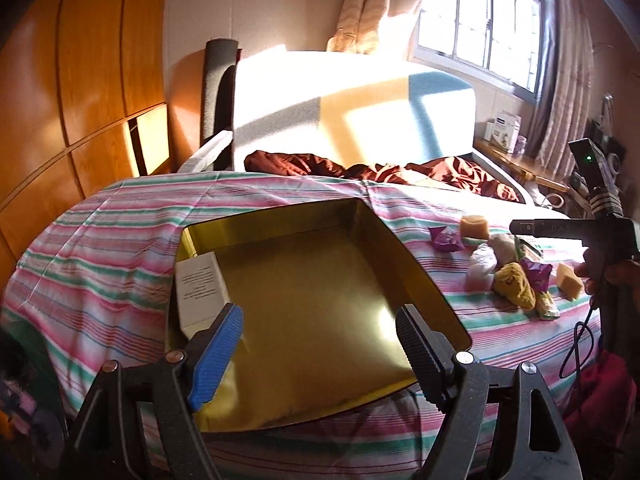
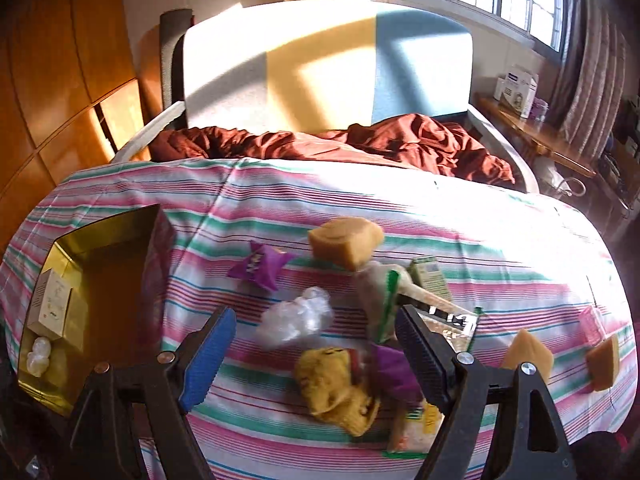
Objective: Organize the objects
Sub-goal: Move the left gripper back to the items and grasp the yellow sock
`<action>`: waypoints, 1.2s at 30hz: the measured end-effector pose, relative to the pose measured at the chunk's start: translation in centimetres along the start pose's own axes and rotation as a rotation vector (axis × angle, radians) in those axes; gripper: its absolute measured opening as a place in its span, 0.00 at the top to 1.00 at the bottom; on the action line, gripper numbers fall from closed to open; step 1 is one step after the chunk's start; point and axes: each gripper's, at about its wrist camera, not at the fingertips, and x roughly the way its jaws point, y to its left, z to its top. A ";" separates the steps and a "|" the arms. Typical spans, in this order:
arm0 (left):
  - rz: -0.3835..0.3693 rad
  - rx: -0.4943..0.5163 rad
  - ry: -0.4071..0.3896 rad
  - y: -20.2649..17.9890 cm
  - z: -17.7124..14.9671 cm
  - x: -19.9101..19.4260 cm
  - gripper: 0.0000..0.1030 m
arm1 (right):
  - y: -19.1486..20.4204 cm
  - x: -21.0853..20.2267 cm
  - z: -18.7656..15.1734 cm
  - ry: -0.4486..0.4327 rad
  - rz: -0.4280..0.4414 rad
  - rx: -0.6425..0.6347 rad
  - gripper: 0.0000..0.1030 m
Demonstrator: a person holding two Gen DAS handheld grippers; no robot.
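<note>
My left tongs (image 1: 320,344) stand open with nothing between the jaws, hovering over the gold tin tray (image 1: 320,280) that lies on the striped bedspread (image 1: 120,248). A white carton (image 1: 200,292) lies inside the tray along its nine o'clock wall. My right tongs (image 2: 316,352) are open too and hold nothing, poised above the loose pile on the same bedspread. From them, a yellow cloth toy (image 2: 336,388) lies at six o'clock, a crumpled clear bag (image 2: 296,316) at twelve, a purple wrapper (image 2: 260,266) at eleven and a tan sponge block (image 2: 346,240) further off at twelve. Two more tan blocks (image 2: 528,354) sit out at three o'clock near the bed's edge.

Beyond the spread lies a rumpled maroon blanket (image 2: 360,140), then a padded headboard (image 2: 320,64) lit by sun. A barred window (image 1: 480,12) with curtains stands at one o'clock, and wooden wardrobe doors (image 1: 80,60) at ten.
</note>
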 end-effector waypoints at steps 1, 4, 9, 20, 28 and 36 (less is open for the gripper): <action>-0.024 0.020 0.000 -1.1 0.5 0.3 0.23 | -2.0 0.1 0.0 -0.008 -0.036 0.037 0.19; -0.113 0.062 0.021 -4.4 1.6 1.4 0.23 | -7.7 0.6 -0.7 -0.038 -0.126 0.168 0.19; -0.232 0.155 0.062 -11.1 2.7 3.5 0.23 | -15.7 1.0 -3.0 -0.046 -0.098 0.541 0.19; -0.350 0.241 0.231 -21.9 1.9 12.8 0.28 | -18.2 1.8 -4.4 0.001 -0.011 0.705 0.19; -0.351 0.208 0.295 -24.7 2.2 18.3 0.30 | -17.9 2.4 -4.2 0.022 0.025 0.693 0.19; -0.392 0.161 0.321 -25.3 1.4 21.3 0.51 | -16.7 2.7 -3.5 0.023 0.090 0.627 0.19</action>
